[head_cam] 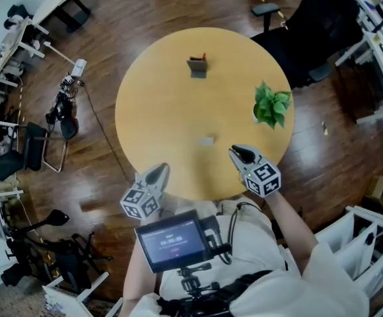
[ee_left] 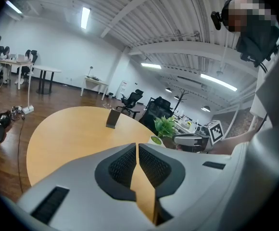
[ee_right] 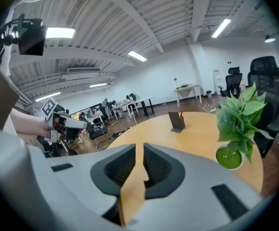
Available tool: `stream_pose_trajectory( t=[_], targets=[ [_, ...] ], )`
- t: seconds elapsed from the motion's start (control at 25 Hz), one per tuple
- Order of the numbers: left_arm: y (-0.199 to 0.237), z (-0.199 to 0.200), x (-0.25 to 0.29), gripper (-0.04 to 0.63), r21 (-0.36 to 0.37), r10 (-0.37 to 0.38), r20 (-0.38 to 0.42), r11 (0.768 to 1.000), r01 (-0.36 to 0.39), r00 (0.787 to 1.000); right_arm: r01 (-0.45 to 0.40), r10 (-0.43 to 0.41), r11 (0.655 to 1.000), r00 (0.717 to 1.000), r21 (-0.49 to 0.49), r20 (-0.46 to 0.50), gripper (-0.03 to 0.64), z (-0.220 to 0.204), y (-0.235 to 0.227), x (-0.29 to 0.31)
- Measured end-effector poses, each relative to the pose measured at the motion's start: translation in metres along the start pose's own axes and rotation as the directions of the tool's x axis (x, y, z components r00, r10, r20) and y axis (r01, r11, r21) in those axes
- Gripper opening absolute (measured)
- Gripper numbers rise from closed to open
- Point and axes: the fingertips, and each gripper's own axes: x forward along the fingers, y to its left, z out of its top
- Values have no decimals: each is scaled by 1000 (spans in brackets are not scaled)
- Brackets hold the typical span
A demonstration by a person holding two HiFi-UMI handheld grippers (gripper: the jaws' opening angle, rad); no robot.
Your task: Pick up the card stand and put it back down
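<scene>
The card stand (head_cam: pixel 197 65), a small dark upright holder with a red bit beside it, sits at the far side of the round wooden table (head_cam: pixel 152 111). It also shows small in the left gripper view (ee_left: pixel 112 118) and the right gripper view (ee_right: pixel 177 121). My left gripper (head_cam: pixel 161 170) hovers at the table's near edge, jaws together with only a thin slit, nothing between them (ee_left: pixel 137 149). My right gripper (head_cam: pixel 239 152) hangs over the near right part of the table, jaws likewise nearly touching and empty (ee_right: pixel 143 153). Both are far from the stand.
A potted green plant (head_cam: pixel 271 105) stands near the table's right edge, just beyond my right gripper. A small pale object (head_cam: pixel 207 140) lies mid-table. A black office chair (head_cam: pixel 317 28) is behind the table, and a bag and cable (head_cam: pixel 63 107) lie on the floor at left.
</scene>
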Motion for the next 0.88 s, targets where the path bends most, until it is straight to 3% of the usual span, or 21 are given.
stream_pose_trajectory(
  t=[0.88],
  targets=[
    [22,7,35,11,22,-17,-105,1000,20,994,-49,40,998,971,-29,-237,80,-71,-30,111]
  ],
)
